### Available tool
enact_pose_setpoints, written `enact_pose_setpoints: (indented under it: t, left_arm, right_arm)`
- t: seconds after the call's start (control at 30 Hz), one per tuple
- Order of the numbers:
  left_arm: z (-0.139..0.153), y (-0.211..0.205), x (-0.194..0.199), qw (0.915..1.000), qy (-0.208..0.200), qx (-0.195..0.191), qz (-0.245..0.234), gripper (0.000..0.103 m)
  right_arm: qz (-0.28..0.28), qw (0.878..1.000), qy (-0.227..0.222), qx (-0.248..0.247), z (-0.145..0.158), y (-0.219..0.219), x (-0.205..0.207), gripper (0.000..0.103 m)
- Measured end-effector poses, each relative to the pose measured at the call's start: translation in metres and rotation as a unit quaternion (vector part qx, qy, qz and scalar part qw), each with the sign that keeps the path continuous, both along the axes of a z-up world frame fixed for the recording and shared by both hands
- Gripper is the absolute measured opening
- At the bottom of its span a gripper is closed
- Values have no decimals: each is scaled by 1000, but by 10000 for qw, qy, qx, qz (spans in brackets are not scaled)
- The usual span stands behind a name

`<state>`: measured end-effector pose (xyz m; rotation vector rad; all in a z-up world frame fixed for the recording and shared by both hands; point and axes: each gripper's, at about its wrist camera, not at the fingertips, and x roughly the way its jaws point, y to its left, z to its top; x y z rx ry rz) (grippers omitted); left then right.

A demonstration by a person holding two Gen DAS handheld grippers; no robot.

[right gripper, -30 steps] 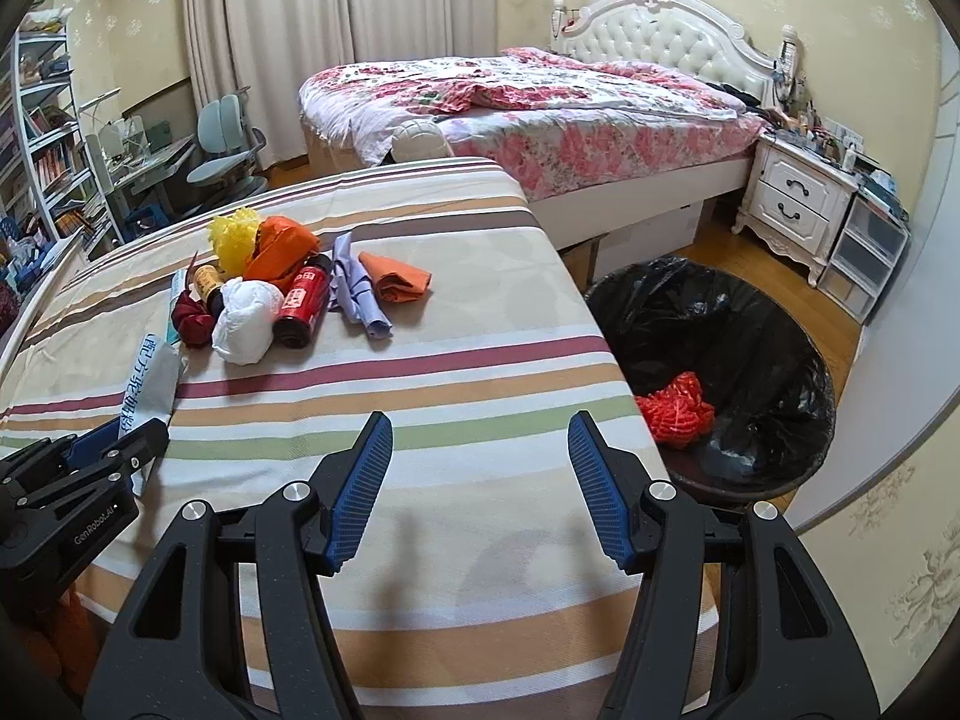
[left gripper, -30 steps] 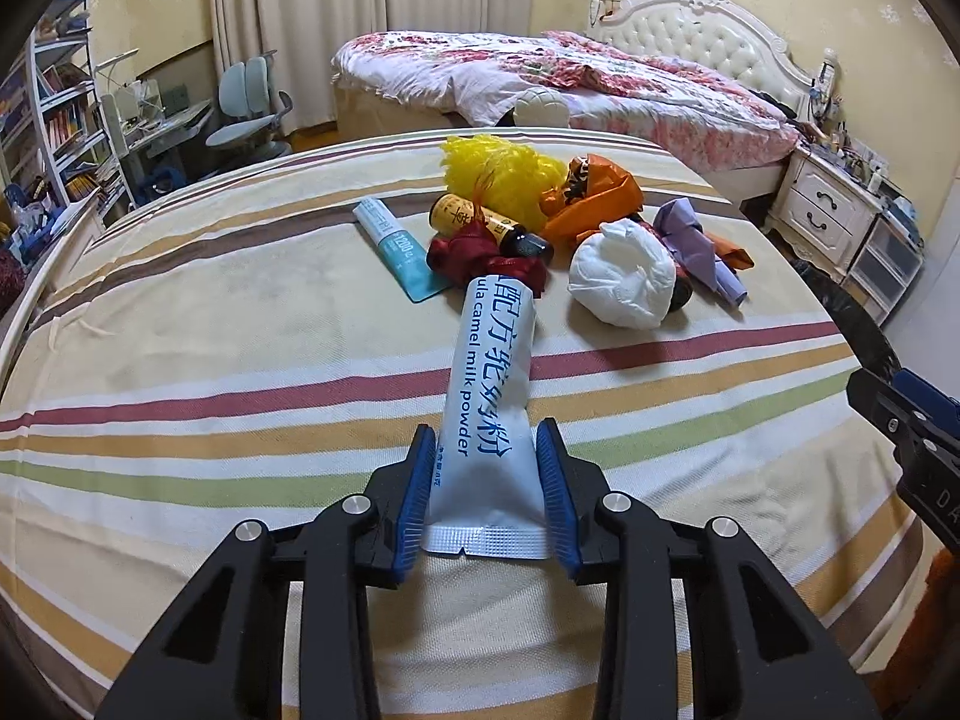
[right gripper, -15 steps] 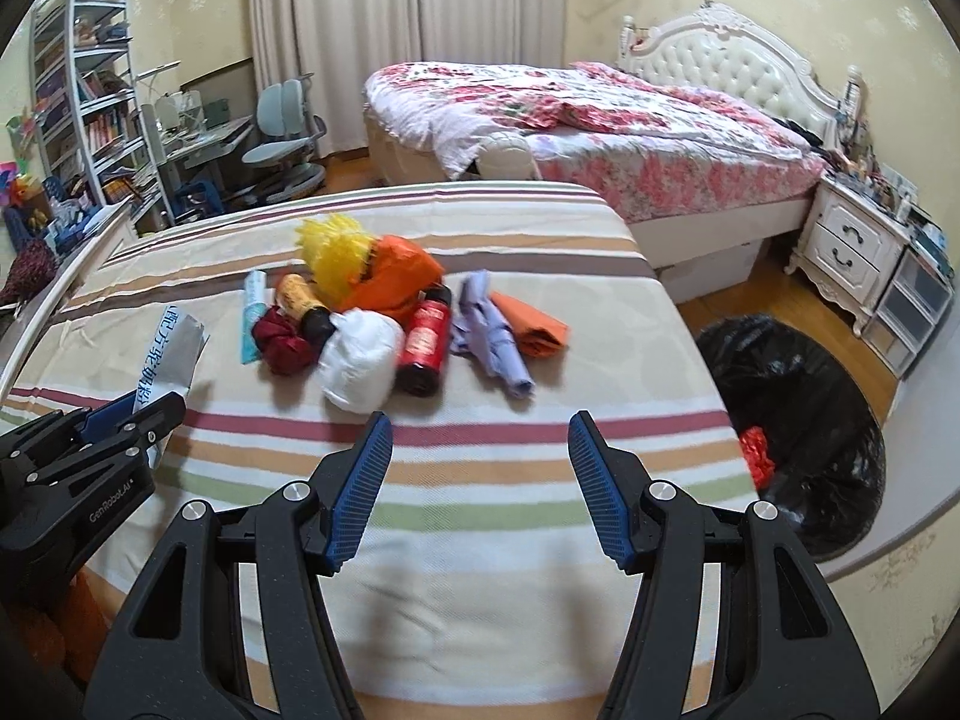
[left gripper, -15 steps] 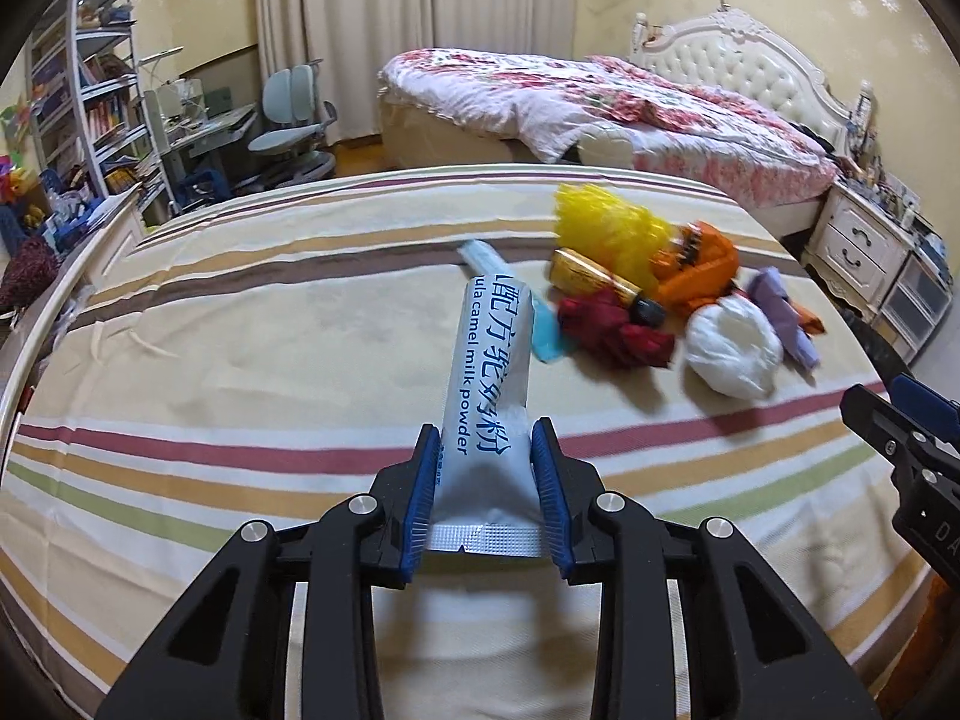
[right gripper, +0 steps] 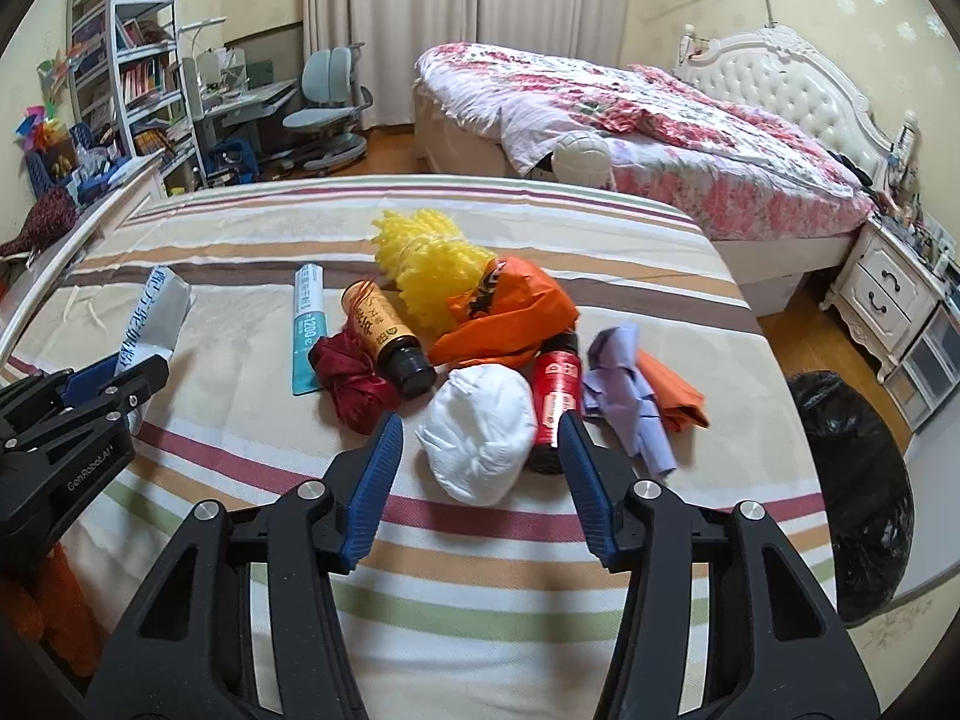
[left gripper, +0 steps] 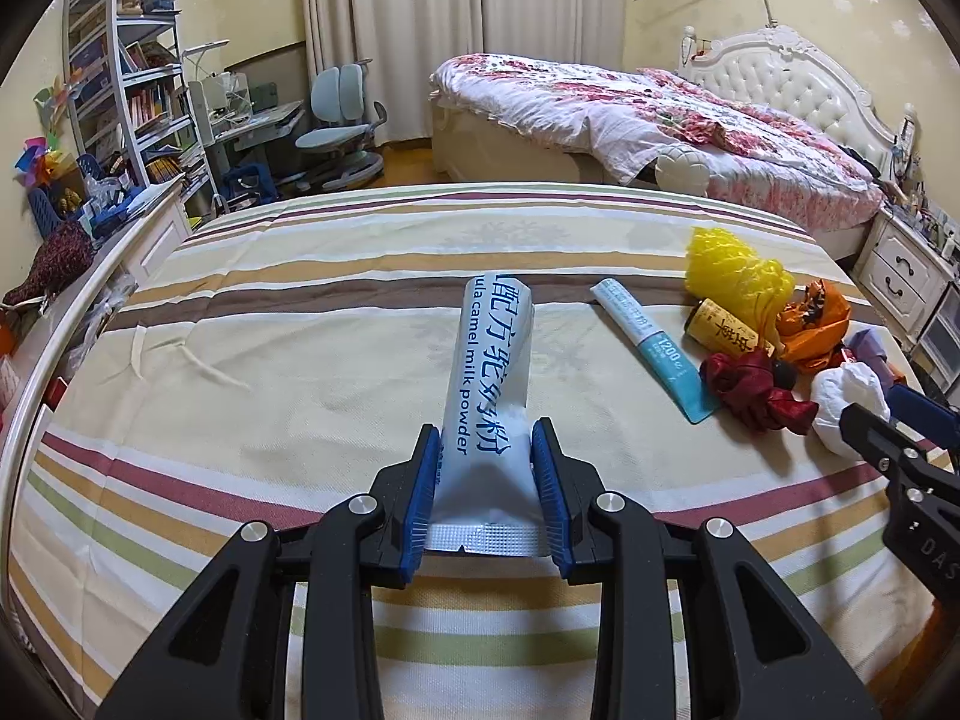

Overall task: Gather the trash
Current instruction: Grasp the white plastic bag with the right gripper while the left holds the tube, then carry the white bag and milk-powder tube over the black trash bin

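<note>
Swung leftward over the striped bench [right gripper: 600, 546] since a second ago, trash bin [right gripper: 852, 498] now at right edge. Left gripper [left gripper: 485, 480] clamped on a milk powder sachet [left gripper: 489, 372], frame centre. Right gripper [right gripper: 477, 480] fairly wide, just been closing, holding nothing, white wad [right gripper: 477, 438] just beyond its tips.

Two hand-held grippers, both angled downward over the striped surface.
Left gripper [left gripper: 485, 483]: blue pads clamped on the crimped end of a milk powder sachet [left gripper: 489, 384], held clear of the surface. Right gripper [right gripper: 477, 483]: jaws apart (they have just been closing, pads touching nothing), with a white wad [right gripper: 477, 441] lying beyond the fingertips.
</note>
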<state>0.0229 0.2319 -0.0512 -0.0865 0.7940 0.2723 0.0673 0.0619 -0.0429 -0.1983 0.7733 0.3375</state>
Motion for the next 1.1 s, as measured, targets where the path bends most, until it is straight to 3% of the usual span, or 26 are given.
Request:
enact_pose_setpoints:
  t: [0.3, 0.7, 1.1]
  left_arm:
    - [-1, 5, 0, 9999, -3, -140, -11, 33]
    - [18, -17, -7, 9989, -286, -249, -267, 33]
    - [46, -99, 5, 9900, -685, -273, -1201, 33]
  right_arm:
    - [17, 9997, -8, -233, -7, 11, 1, 31]
    - [-133, 9990, -391, 145, 27, -22, -19, 30]
    - [-1140, 9910, -664, 244, 45, -123, -12, 31]
